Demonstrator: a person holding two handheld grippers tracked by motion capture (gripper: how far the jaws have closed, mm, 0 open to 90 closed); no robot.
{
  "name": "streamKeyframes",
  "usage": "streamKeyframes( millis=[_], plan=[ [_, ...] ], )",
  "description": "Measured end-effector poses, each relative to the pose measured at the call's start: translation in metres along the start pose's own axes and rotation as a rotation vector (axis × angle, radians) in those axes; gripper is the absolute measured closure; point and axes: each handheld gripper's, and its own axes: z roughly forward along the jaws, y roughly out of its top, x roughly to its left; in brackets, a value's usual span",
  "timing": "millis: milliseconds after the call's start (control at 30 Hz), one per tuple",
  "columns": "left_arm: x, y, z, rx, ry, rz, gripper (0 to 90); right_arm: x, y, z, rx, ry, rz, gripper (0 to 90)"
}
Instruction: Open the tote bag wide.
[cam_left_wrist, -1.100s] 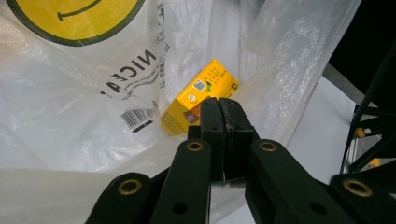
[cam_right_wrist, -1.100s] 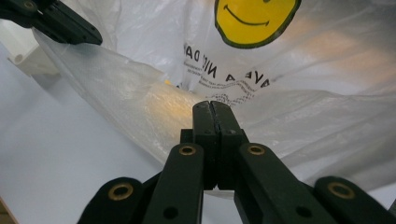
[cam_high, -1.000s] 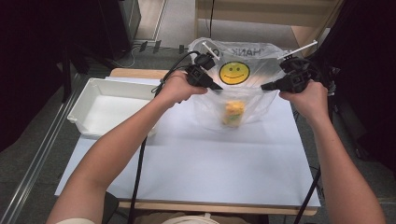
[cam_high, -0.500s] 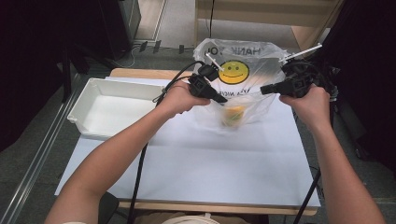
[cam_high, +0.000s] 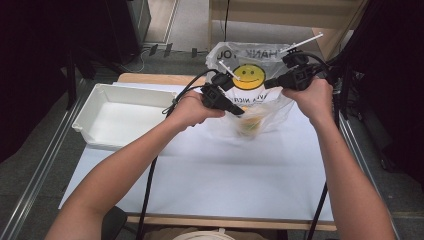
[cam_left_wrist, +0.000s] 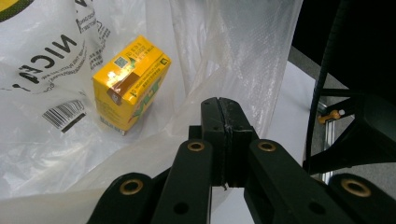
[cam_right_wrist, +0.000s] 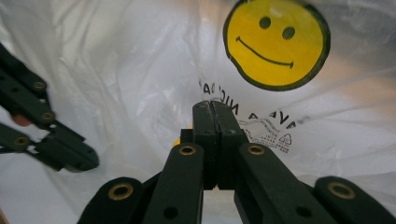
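Left gripper (cam_left_wrist: 222, 105) clamps a fold of the translucent white plastic bag with the yellow smiley face (cam_high: 248, 76); right gripper (cam_right_wrist: 215, 108) pinches the opposite rim, spreading the mouth above the worktop (cam_high: 210, 175). Inside lies a yellow rectangular drink carton (cam_left_wrist: 130, 83), probably bagged for carrying.

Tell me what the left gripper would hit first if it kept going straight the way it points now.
Probably the plastic bag: the left gripper is shut on a fold of it, and more clear film hangs right beyond the tips. The yellow drink carton sits off to one side of that line, though depth is hard to judge.
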Motion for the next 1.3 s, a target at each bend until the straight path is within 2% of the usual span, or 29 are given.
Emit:
streamKeyframes(
  millis=[233, 400, 533, 667, 900, 1000, 1300],
  plan=[
    [0.001, -0.002, 0.0, -0.001, -0.005, -0.007, 90.0, -0.004, -0.014, 0.025, 0.074, -0.001, 0.027, 90.0],
    [0.003, -0.002, 0.002, 0.004, -0.002, -0.014, 90.0, -0.008, -0.027, 0.031, 0.108, -0.003, 0.041, 90.0],
    [0.008, -0.002, 0.003, -0.002, 0.018, -0.024, 90.0, -0.01, -0.037, 0.033, 0.128, 0.001, 0.054, 90.0],
    [0.017, -0.002, 0.001, -0.025, 0.031, -0.052, 90.0, -0.01, -0.047, 0.033, 0.131, 0.012, 0.064, 90.0],
    [0.033, 0.003, 0.002, -0.076, 0.09, -0.096, 90.0, -0.009, -0.058, 0.035, 0.118, 0.028, 0.065, 90.0],
    [0.042, 0.001, 0.008, -0.064, 0.116, -0.116, 90.0, -0.01, -0.064, 0.036, 0.115, 0.038, 0.077, 90.0],
    [0.05, -0.009, 0.026, -0.032, 0.114, -0.141, 90.0, -0.01, -0.081, 0.041, 0.108, 0.058, 0.093, 90.0]
  ],
)
